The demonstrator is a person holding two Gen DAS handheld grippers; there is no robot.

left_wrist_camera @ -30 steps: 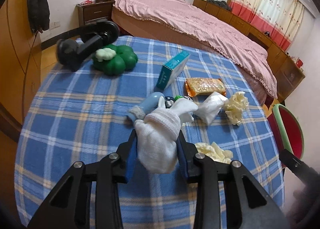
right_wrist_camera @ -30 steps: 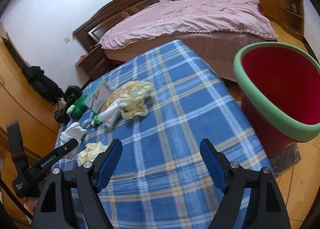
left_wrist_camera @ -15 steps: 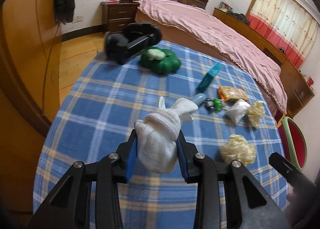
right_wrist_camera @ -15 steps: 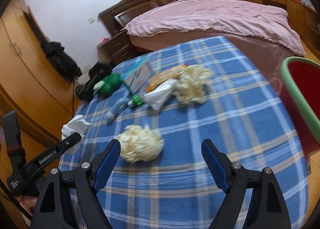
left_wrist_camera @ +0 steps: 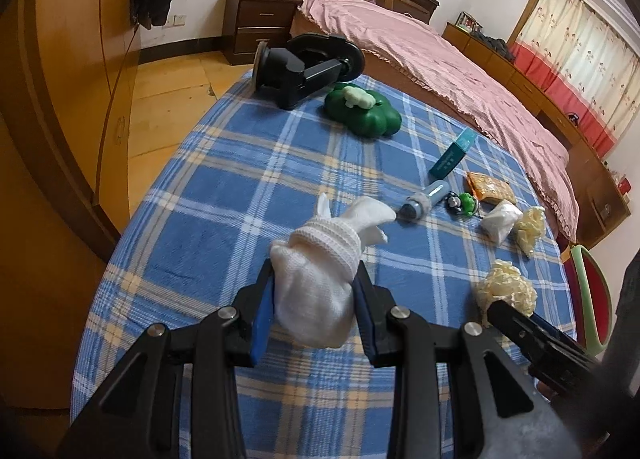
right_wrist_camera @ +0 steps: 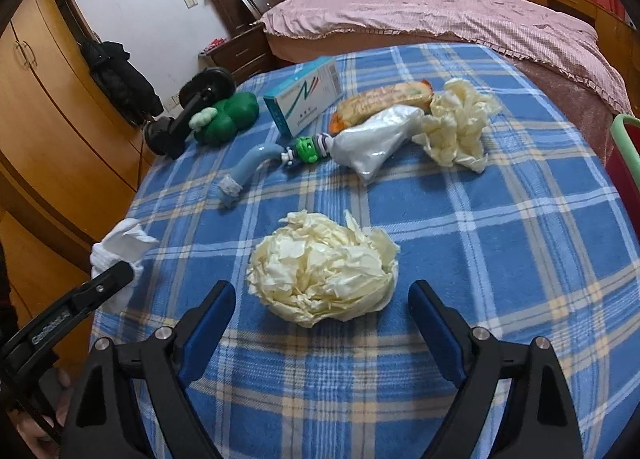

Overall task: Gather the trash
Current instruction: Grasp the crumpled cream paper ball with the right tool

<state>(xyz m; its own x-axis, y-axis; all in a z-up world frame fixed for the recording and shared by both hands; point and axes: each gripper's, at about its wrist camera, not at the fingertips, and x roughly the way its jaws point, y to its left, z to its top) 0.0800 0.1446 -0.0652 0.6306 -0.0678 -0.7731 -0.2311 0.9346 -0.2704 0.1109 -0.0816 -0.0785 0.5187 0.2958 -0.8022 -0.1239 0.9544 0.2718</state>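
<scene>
Tissue wad (right_wrist_camera: pixel 324 263) is sitting between my spread right claw (right_wrist_camera: pixel 322 313); left claw (left_wrist_camera: pixel 314 313) is clamping what looks like a sock (left_wrist_camera: pixel 320 279); closing comes next.

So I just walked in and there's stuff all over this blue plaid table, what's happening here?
A person with a handheld gripper in each hand is clearing trash. The left gripper is shut on a white knitted sock, held above the table. The right gripper is open, its fingers either side of a crumpled cream wad lying on the cloth. A red bin with a green rim stands beside the table.
</scene>
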